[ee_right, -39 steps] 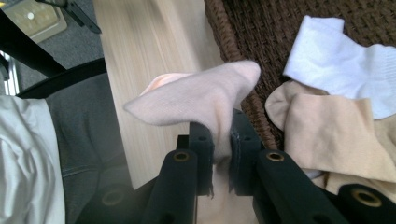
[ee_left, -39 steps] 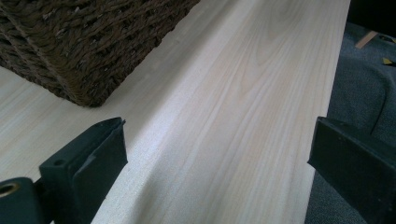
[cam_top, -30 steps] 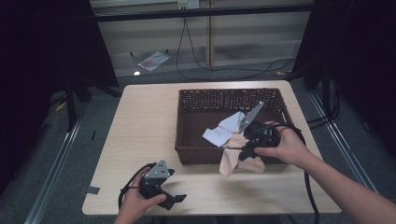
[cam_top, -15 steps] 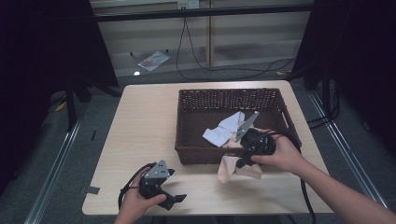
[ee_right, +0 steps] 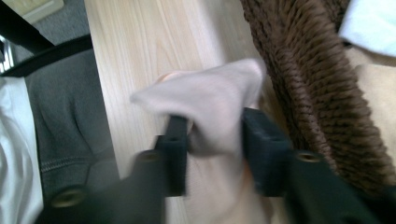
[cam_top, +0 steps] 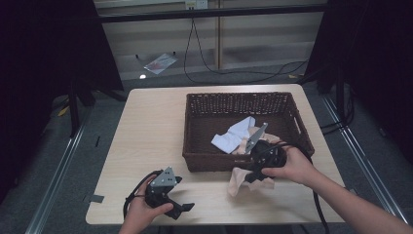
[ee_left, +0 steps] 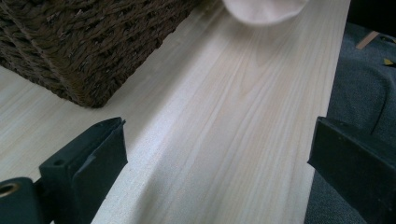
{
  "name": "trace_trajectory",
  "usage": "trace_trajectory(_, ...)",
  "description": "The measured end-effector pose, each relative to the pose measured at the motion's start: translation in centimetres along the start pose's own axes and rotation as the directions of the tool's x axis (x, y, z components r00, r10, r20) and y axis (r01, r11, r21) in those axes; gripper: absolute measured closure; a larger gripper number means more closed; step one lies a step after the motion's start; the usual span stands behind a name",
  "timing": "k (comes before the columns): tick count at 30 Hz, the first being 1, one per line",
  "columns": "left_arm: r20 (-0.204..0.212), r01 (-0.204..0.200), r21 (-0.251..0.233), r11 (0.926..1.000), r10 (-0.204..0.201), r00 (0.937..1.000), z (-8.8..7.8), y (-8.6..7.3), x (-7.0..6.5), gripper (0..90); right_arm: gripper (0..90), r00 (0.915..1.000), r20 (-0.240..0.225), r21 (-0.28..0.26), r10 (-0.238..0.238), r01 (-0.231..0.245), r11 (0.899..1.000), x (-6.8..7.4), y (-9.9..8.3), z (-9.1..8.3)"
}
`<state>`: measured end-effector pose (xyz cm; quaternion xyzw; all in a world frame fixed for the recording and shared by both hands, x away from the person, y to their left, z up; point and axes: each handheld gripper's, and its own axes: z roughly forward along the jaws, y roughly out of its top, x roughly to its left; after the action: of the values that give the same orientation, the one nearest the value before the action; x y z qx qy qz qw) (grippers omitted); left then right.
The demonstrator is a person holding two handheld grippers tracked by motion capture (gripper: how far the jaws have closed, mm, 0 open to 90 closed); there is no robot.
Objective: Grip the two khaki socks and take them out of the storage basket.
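A pale pink cloth point(cam_top: 243, 178) hangs over the table just in front of the brown wicker basket point(cam_top: 292, 124). My right gripper point(cam_top: 254, 175) is shut on the pink cloth point(ee_right: 212, 100), its jaws pinching a fold beside the basket wall point(ee_right: 317, 93). Inside the basket lie a white cloth point(cam_top: 234, 136) and more pink fabric. Near the table's front edge my left gripper point(cam_top: 182, 207) rests open with nothing between its jaws. Its own view shows the basket corner point(ee_left: 84, 51) and the edge of the pink cloth point(ee_left: 264, 9) farther off.
The light wooden table point(cam_top: 146, 126) has bare room left of the basket. A cable loops from each gripper. Dark curtains and metal frames stand around the table; a bag and cables lie on the floor behind.
My right gripper has moved left and toward the front edge with the pink cloth, drawing it lower over the basket's front wall. The left gripper has stayed put.
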<state>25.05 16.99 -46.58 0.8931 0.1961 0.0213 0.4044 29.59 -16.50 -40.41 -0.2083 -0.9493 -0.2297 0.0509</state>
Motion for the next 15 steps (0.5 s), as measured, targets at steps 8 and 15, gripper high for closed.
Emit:
trace_trajectory(8,0.011,-0.004,0.003,1.0,0.004,0.9999,0.2,0.0,0.0,3.6,26.3,0.9993,0.027,0.006,0.025,-0.025,1.0,0.2,0.3,-1.6)
trace_trajectory(15,0.008,-0.001,-0.004,1.0,0.001,1.0,0.3,0.0,0.0,3.6,20.4,0.9981,0.027,-0.025,0.056,-0.055,0.998,-0.5,1.1,-4.2)
